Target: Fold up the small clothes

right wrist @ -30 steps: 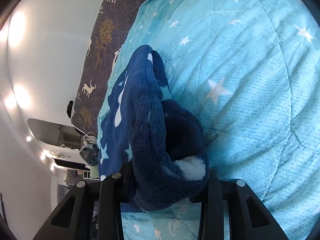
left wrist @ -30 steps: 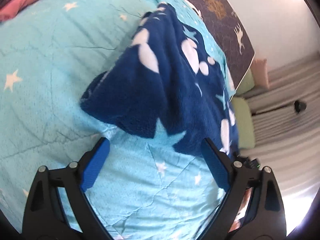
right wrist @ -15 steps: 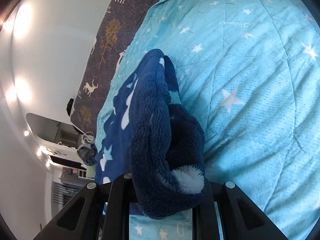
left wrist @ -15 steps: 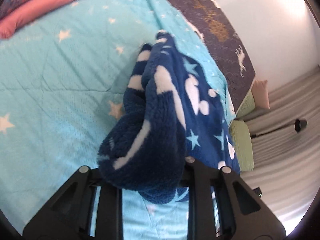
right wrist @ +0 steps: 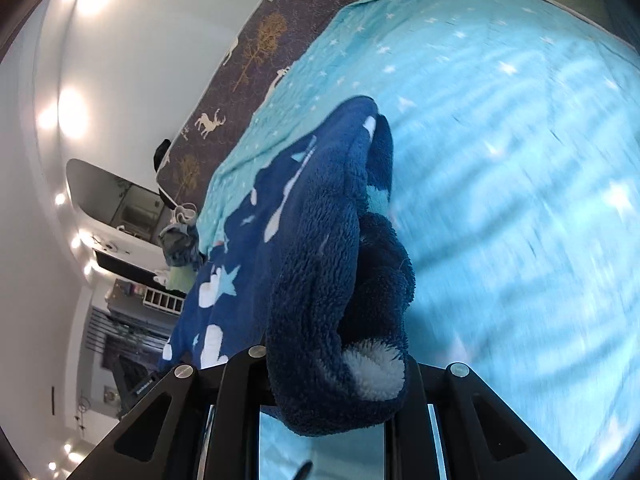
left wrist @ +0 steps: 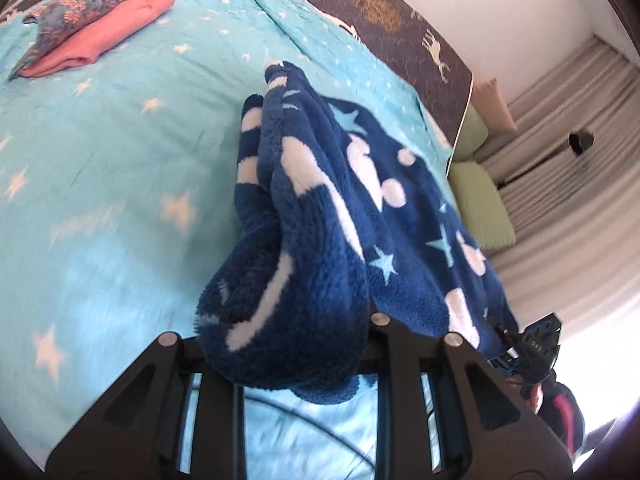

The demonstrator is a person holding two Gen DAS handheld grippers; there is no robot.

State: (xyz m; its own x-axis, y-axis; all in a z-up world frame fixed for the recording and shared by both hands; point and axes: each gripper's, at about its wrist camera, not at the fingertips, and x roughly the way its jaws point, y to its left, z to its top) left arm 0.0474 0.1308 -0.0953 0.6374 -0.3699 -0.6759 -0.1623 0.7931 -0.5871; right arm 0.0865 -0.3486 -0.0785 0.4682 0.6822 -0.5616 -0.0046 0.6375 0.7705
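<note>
In the left wrist view the left gripper [left wrist: 288, 360], at bottom centre, is clamped on a bunched corner of the fleece [left wrist: 340, 208]. From there the cloth runs up the frame and drapes right, over the quilt [left wrist: 100, 160]. In the right wrist view the right gripper [right wrist: 336, 376] likewise pinches a thick corner at bottom centre, and the fleece stretches up and to the left. Each hand holds one end, so neither is nearer; the held edge probably spans between them, ready to carry over.

White walls [left wrist: 520, 8], striped curtains [left wrist: 568, 168] and a star-patterned turquoise bedspread [left wrist: 100, 160]
</note>
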